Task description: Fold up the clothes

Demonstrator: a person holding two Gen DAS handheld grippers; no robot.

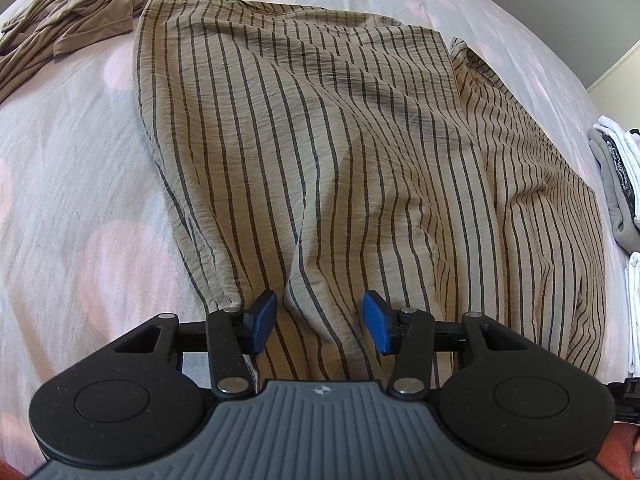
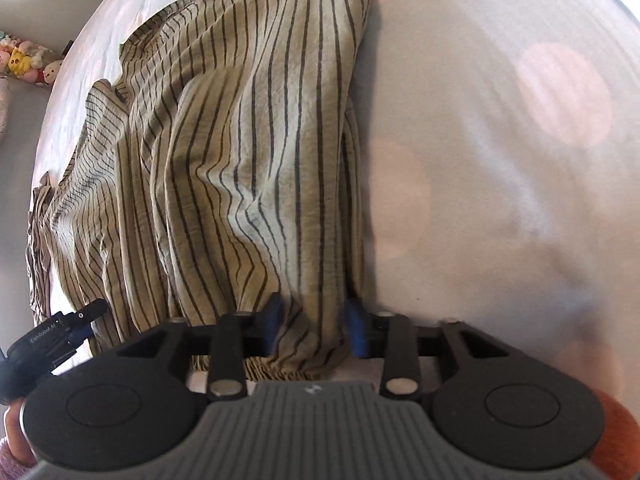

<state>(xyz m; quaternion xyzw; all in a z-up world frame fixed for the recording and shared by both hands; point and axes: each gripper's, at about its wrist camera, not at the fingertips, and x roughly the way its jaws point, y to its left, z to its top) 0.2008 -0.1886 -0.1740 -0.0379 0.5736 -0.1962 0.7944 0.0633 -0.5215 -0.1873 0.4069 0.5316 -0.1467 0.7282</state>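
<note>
On the bed [image 1: 60, 168], striped garment [image 1: 320, 140] runs lengthwise away, between both claws' spread pads

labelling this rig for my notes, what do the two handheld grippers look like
Both match: the left gripper and right gripper each have a ribbed grey body, two round black discs, black link arms with silver rivets, and blue pads on the jaws. White lettering marks the left gripper's side in the right wrist view. A rust-orange sleeve shows behind.

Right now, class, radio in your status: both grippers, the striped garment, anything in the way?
Left gripper open, astride striped garment hem. Right gripper open, cloth between pads. Tan garment and folded pile lie clear of it.
</note>
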